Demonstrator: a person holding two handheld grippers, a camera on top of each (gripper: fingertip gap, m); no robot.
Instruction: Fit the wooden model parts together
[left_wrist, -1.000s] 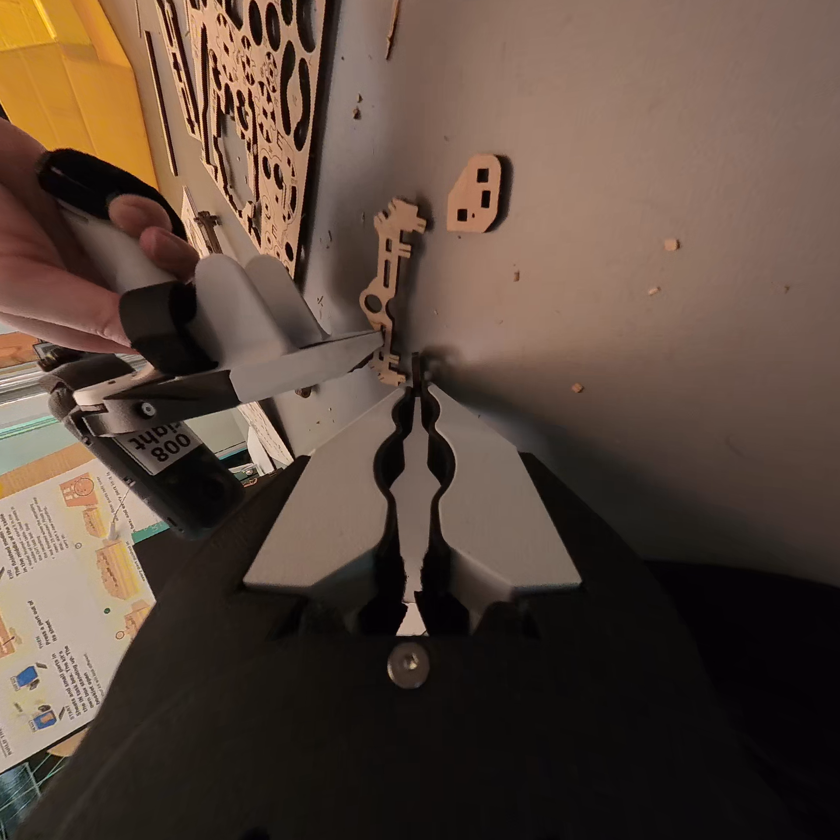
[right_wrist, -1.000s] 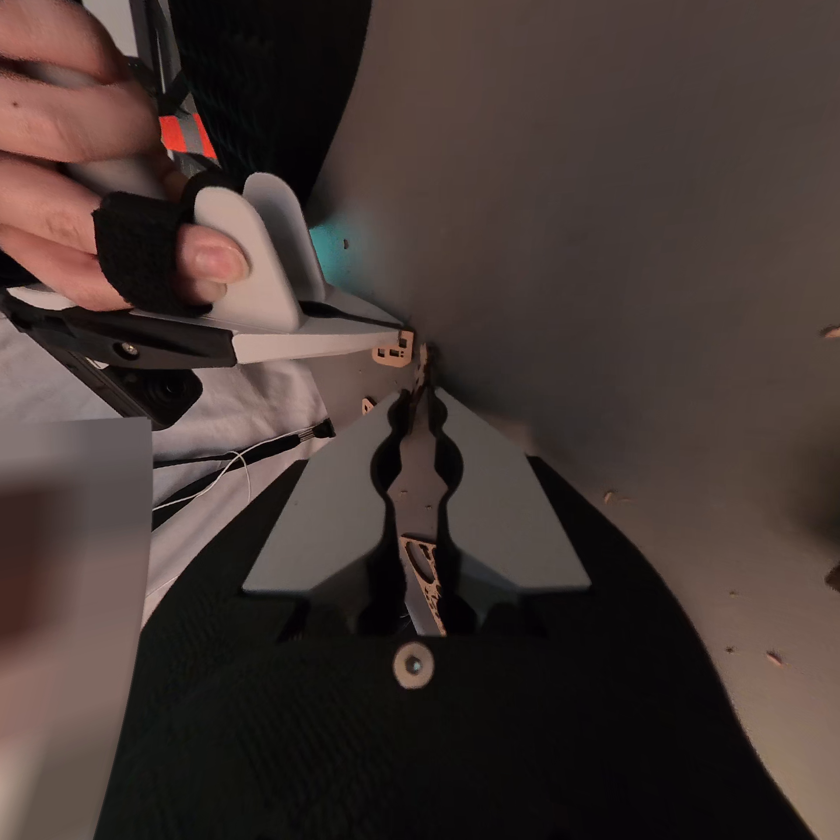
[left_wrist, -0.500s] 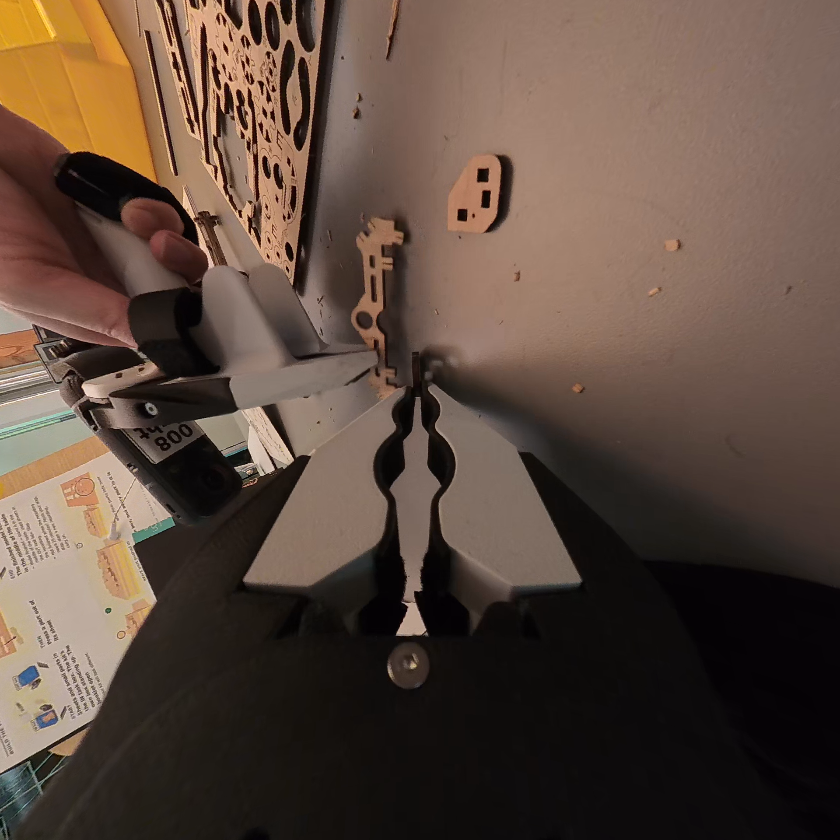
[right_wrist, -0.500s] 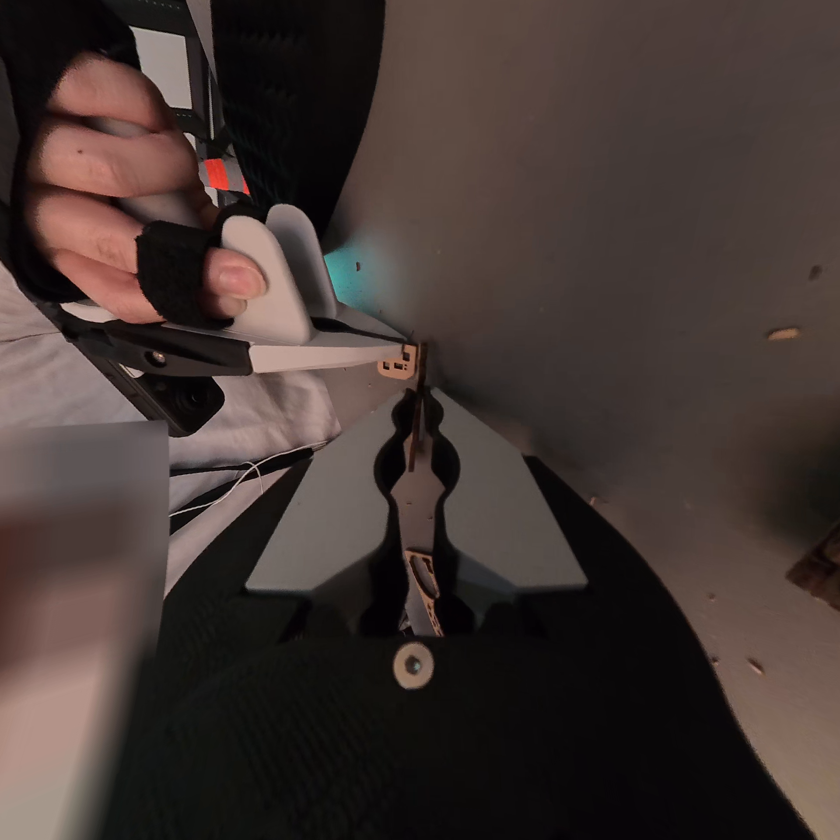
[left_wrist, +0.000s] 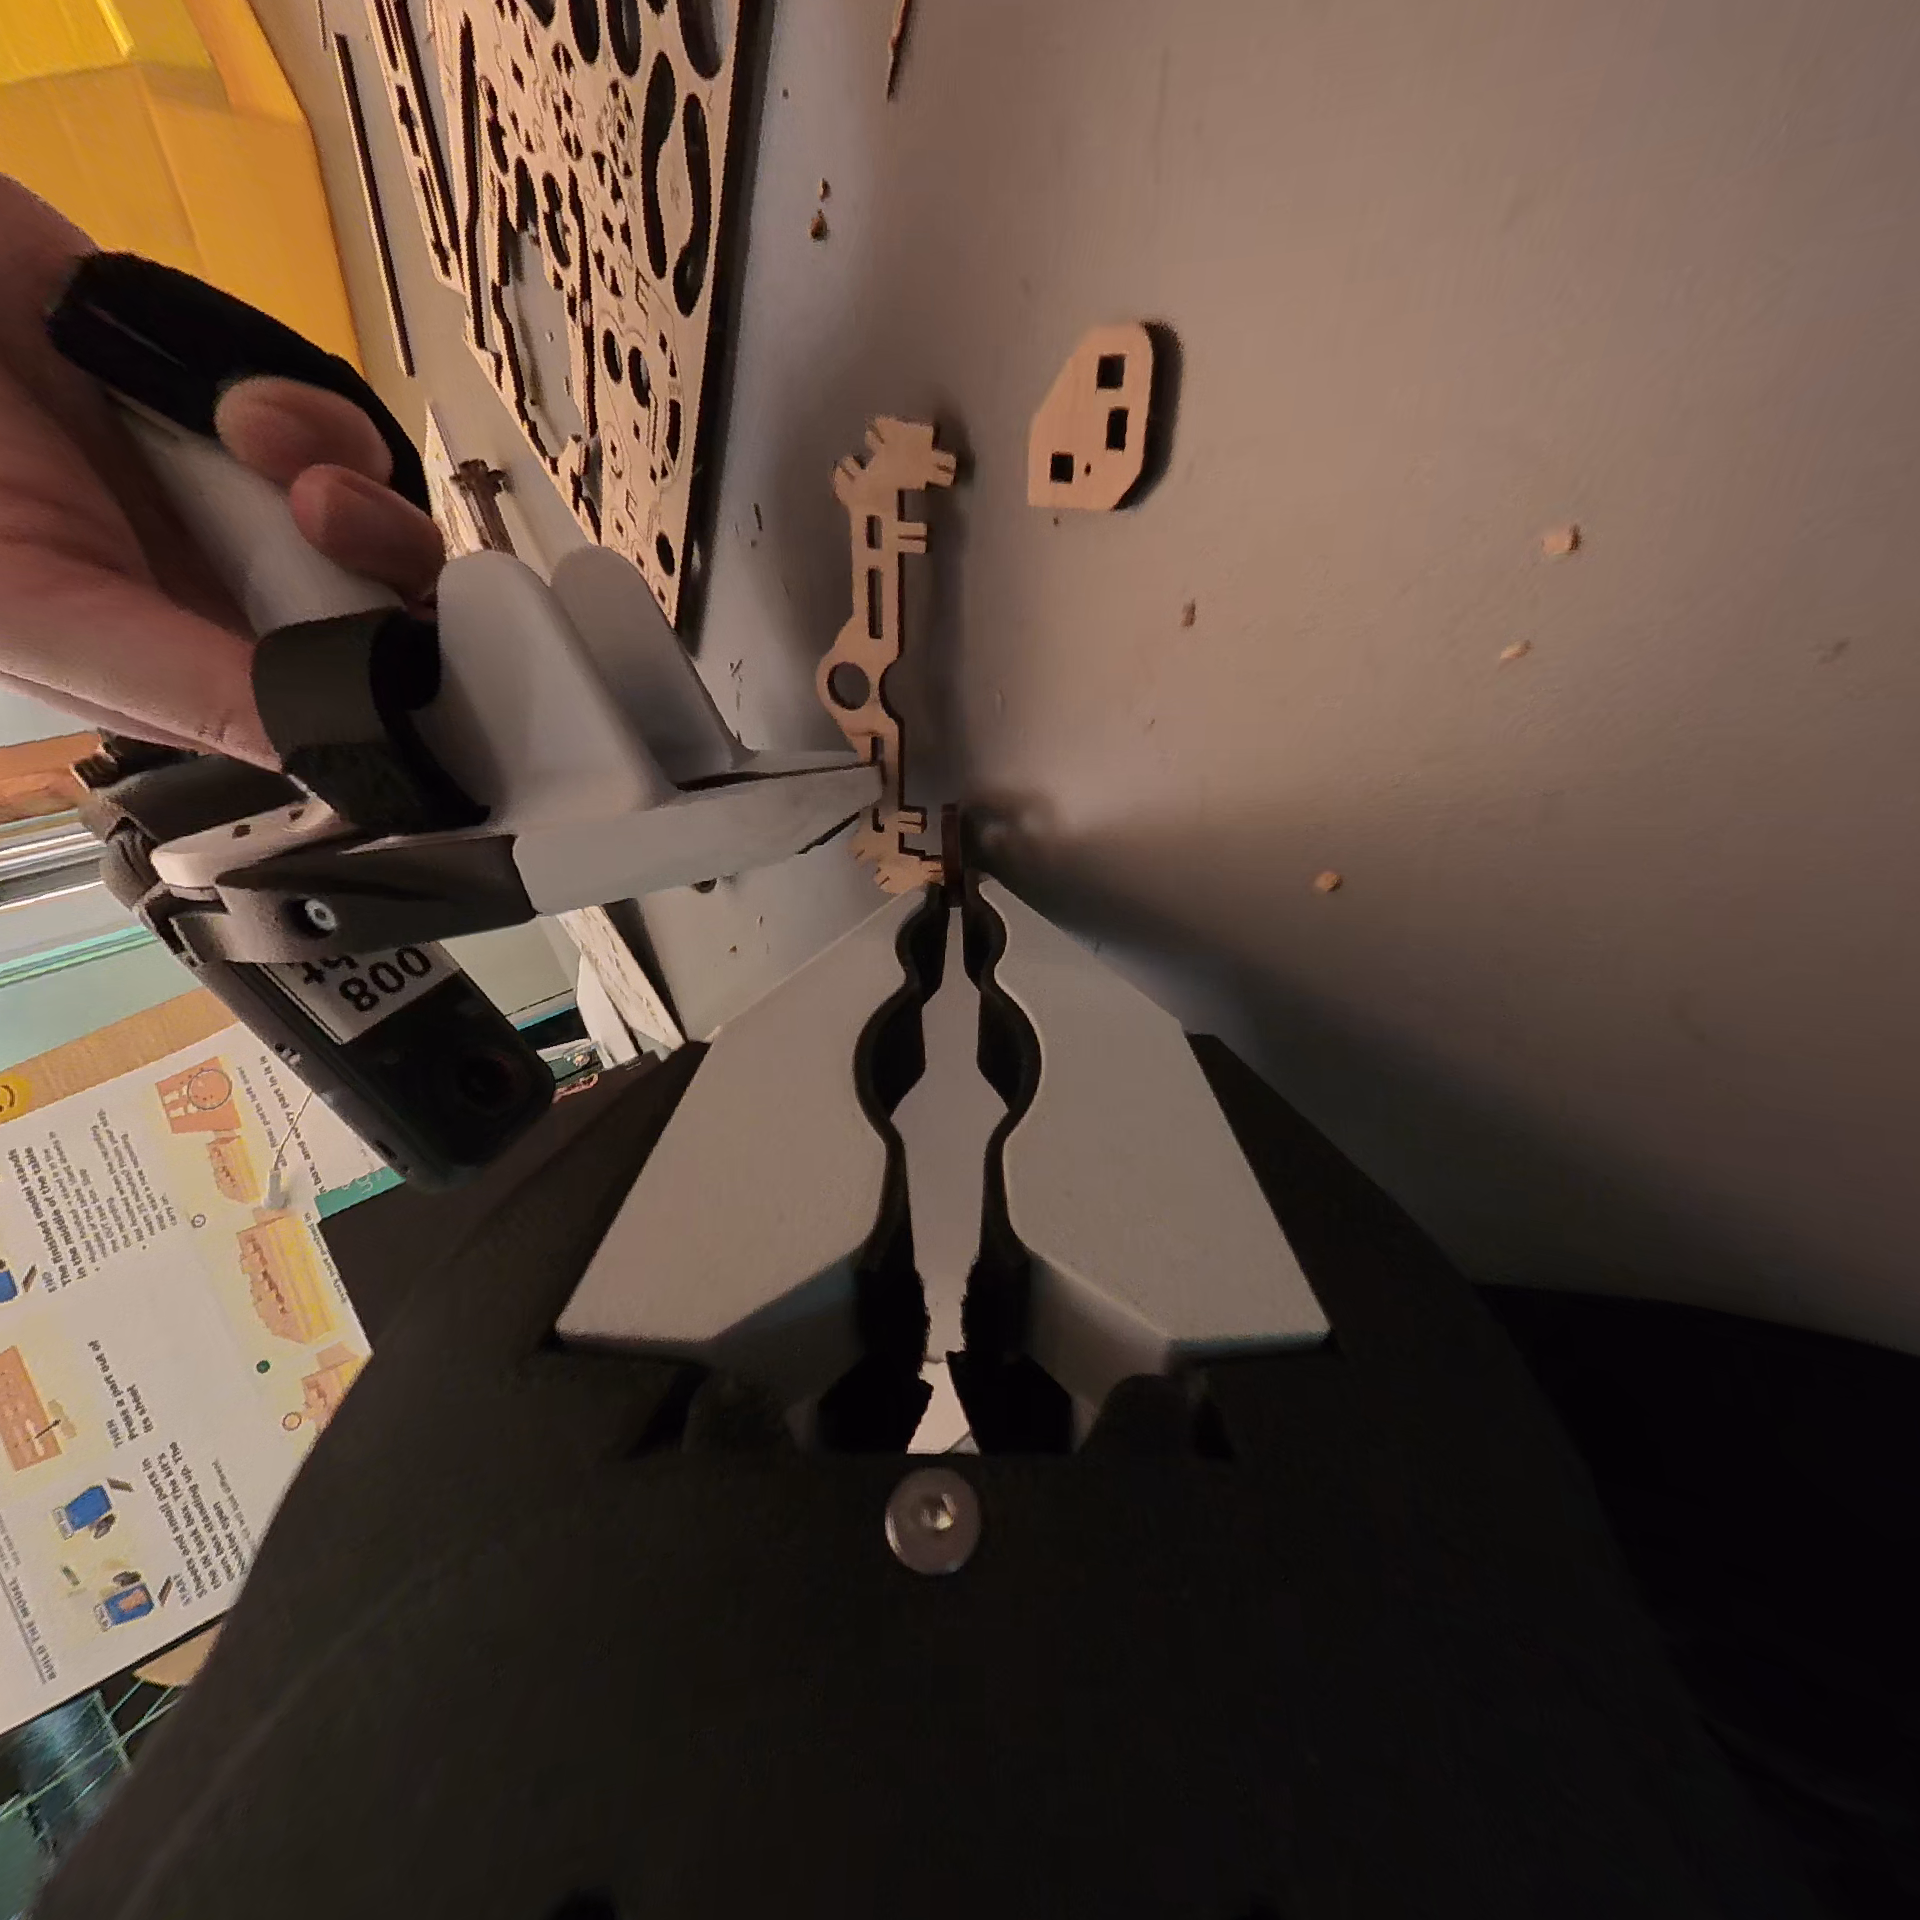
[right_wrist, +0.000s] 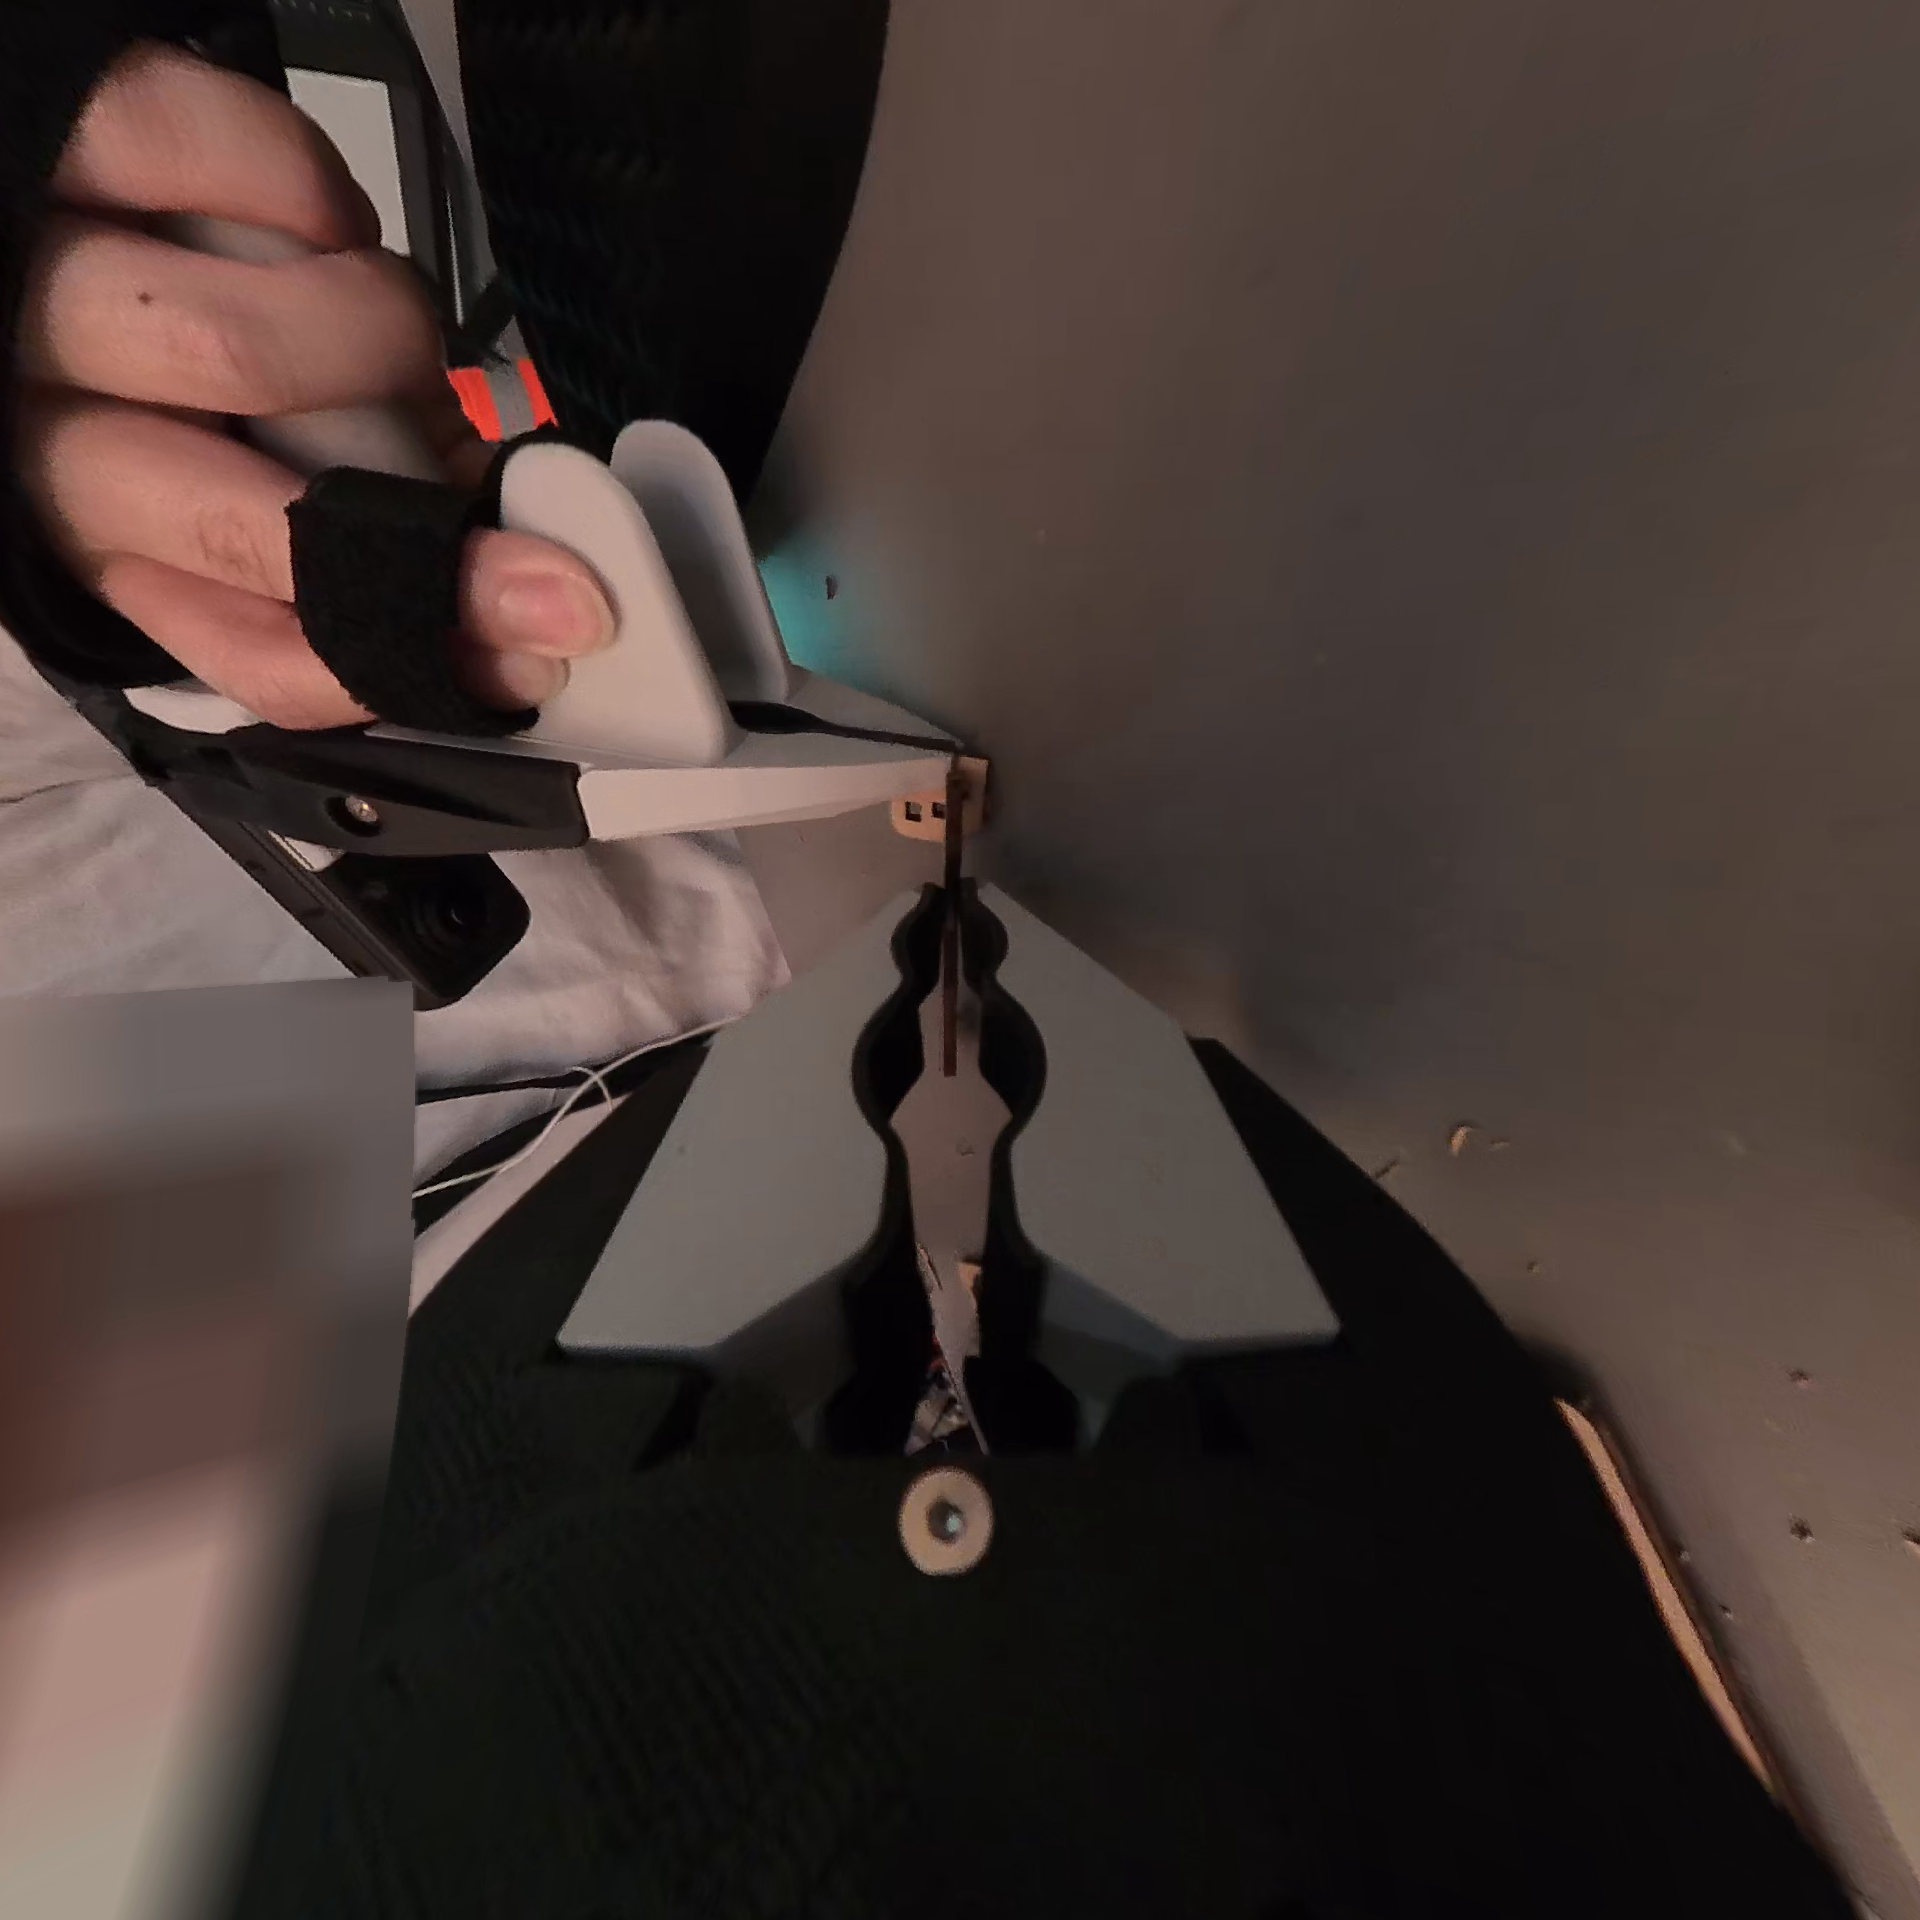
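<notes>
Grey tabletop (left_wrist: 1455, 312) was littered with wood crumbs. Left gripper (left_wrist: 951, 883) was pinched tight on a small wooden part (right_wrist: 940, 805), edge-on in its own view. Right gripper (left_wrist: 868, 800) was clamped on the long notched strip (left_wrist: 878, 644), the two pieces touching at the tips.

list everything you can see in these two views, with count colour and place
long wooden part: 1, pale wood, held edge-on by the right gripper, its notched end meeting the small part
small wooden part: 1, pale wood, clamped in the left gripper
rounded wooden piece: 1, pale wood with three square holes, loose on the table
punched-out wooden sheet: 1, pale wood, far left on the table
instruction sheet: 1, white and yellow, lower left
wood crumbs: several, pale, scattered
table: 1, grey
left gripper: grey fingers, shut
right gripper: grey fingers, shut
hands: 2, one on each gripper
</notes>
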